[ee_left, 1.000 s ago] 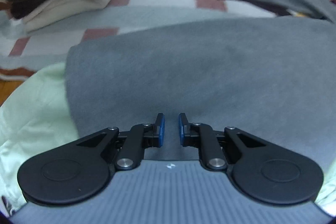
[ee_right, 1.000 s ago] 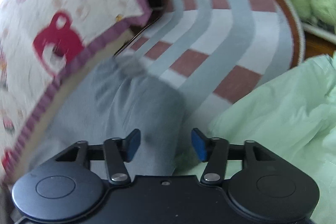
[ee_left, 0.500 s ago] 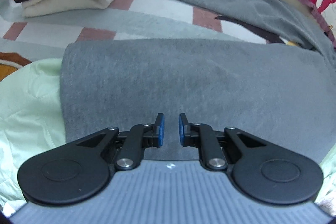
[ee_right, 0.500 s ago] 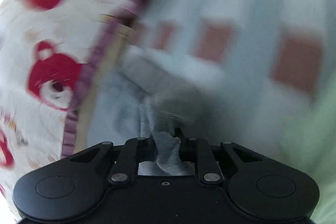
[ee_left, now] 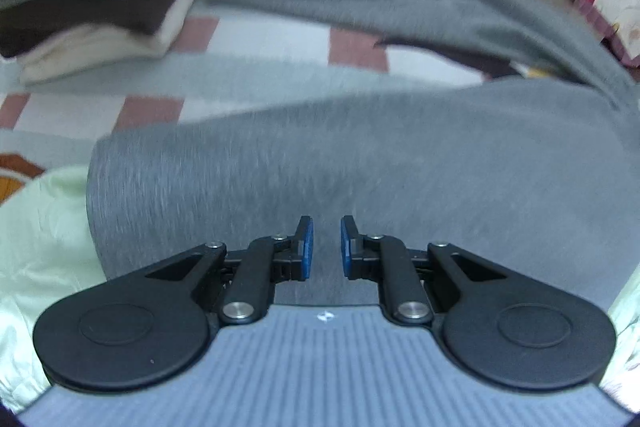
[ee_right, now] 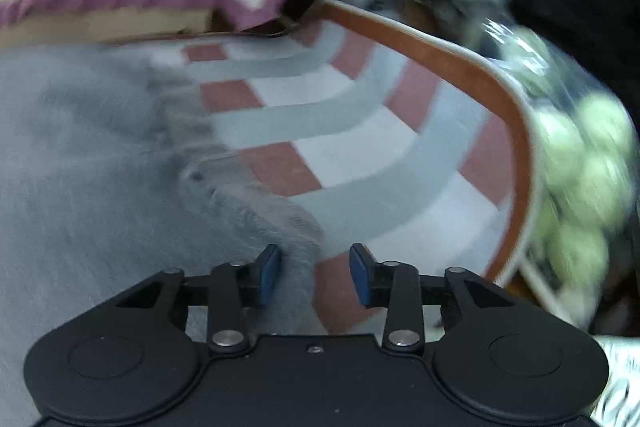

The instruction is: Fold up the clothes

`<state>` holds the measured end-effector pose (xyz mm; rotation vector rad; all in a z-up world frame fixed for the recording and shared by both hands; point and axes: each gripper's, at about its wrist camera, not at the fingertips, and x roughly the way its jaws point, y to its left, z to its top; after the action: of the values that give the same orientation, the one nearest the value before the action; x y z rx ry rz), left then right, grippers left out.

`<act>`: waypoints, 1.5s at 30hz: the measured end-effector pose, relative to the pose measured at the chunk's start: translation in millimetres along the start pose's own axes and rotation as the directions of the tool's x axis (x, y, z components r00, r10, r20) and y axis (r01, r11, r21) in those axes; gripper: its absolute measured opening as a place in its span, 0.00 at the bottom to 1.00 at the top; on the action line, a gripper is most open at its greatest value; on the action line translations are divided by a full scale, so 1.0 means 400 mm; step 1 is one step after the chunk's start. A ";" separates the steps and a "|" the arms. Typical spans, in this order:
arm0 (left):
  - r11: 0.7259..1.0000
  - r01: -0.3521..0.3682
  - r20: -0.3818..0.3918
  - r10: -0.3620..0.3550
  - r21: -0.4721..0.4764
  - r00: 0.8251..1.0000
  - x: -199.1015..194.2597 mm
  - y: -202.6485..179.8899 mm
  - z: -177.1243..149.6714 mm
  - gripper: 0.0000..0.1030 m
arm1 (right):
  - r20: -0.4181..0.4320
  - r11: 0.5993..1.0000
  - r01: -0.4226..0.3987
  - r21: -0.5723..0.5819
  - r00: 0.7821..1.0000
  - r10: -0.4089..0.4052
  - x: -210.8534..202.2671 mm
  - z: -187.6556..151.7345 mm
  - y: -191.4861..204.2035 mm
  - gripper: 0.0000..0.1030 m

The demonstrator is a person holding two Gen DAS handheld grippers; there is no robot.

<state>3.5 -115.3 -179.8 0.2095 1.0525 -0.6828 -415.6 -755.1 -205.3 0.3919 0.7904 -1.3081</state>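
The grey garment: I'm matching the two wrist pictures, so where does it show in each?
Left wrist: grey garment fills the middle, running up to the right.
Right wrist: grey garment fills the left half, its edge between the opening jaws.
Shared landmark: checked rug.

Both grippers angled downward.
Left gripper (ee_left: pixel 325 247) with a narrow gap between pads, nothing clamped; right gripper (ee_right: pixel 315 277) opening, jaws apart.
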 end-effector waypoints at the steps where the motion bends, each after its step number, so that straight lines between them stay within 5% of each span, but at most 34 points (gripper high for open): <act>1: 1.000 0.005 0.011 -0.004 -0.001 1.000 -0.005 -0.001 0.009 0.17 | 0.015 0.999 -0.018 0.050 1.000 0.017 -0.025 0.013 -0.010 0.40; 4: 1.000 0.012 0.043 -0.012 -0.002 0.999 -0.013 -0.002 0.040 0.17 | 0.086 0.984 -0.141 0.112 0.988 0.132 -0.119 0.040 0.005 0.45; 6: 1.000 0.019 0.065 -0.018 -0.013 0.998 -0.015 -0.003 0.067 0.17 | 0.101 0.949 -0.297 0.108 0.953 0.287 -0.173 0.057 0.044 0.46; 9: 0.997 0.042 0.101 -0.036 -0.065 0.994 -0.022 -0.003 0.105 0.18 | 0.067 0.860 -0.507 0.058 0.861 0.504 -0.211 0.072 0.135 0.46; 12: 0.998 0.053 0.122 -0.048 -0.042 0.991 -0.054 -0.012 0.141 0.18 | 0.075 0.749 -0.654 -0.102 0.746 0.662 -0.273 0.073 0.280 0.46; 13: 0.999 0.050 0.130 -0.050 -0.001 0.990 -0.072 -0.018 0.154 0.23 | 0.084 0.703 -0.681 -0.205 0.703 0.706 -0.305 0.068 0.331 0.46; 16: 0.990 0.005 0.179 -0.031 0.140 0.983 -0.147 -0.035 0.200 0.46 | 0.101 0.610 -0.644 -0.462 0.645 0.758 -0.413 0.038 0.484 0.46; 19: 0.986 -0.057 0.172 0.030 0.155 0.985 -0.209 -0.030 0.276 0.47 | 0.103 0.509 -0.622 -0.595 0.569 0.816 -0.496 0.013 0.605 0.48; 21: 0.984 -0.128 0.102 0.116 0.126 0.988 -0.233 -0.018 0.332 0.47 | 0.058 0.433 -0.618 -0.656 0.530 0.846 -0.525 0.012 0.700 0.49; 22: 0.970 -0.169 0.070 0.159 0.172 0.985 -0.239 -0.018 0.345 0.47 | 0.024 0.395 -0.607 -0.689 0.526 0.850 -0.536 0.011 0.751 0.48; 25: 0.884 -0.289 0.002 0.311 0.368 0.951 -0.222 -0.030 0.362 0.47 | -0.052 0.307 -0.581 -0.754 0.519 0.853 -0.573 -0.015 0.912 0.02; 26: 0.855 -0.290 -0.032 0.335 0.430 0.942 -0.190 -0.034 0.366 0.47 | -0.089 0.285 -0.591 -0.755 0.522 0.848 -0.579 -0.028 0.968 0.00; 29: 0.860 -0.232 0.055 0.233 0.454 0.971 -0.105 -0.036 0.369 0.47 | -0.185 0.208 -0.581 -0.787 0.544 0.818 -0.591 -0.084 1.127 0.00; 34: 0.930 -0.205 0.091 0.186 0.304 0.978 0.095 0.041 0.383 0.43 | -0.329 0.065 -0.577 -0.814 0.552 0.766 -0.556 -0.188 1.317 0.06; 39: 0.991 -0.040 0.155 0.020 0.129 0.988 0.221 0.160 0.405 0.43 | -0.371 0.020 -0.587 -0.809 0.538 0.757 -0.529 -0.261 1.394 0.09; 40: 0.993 -0.064 0.189 0.045 0.095 0.981 0.240 0.171 0.406 0.45 | -0.381 0.000 -0.583 -0.812 0.531 0.757 -0.530 -0.271 1.401 0.11; 43: 0.995 -0.089 0.211 0.095 -0.038 0.973 0.299 0.211 0.419 0.46 | -0.396 -0.085 -0.526 -0.846 0.513 0.762 -0.542 -0.284 1.400 0.44; 45: 0.991 -0.089 0.214 0.108 -0.097 0.971 0.321 0.218 0.425 0.46 | -0.405 -0.107 -0.507 -0.855 0.527 0.747 -0.530 -0.288 1.417 0.43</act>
<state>220.8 -181.1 -218.4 0.1072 0.8526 -0.5554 79.7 -390.0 -230.4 -0.3748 0.8613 0.2735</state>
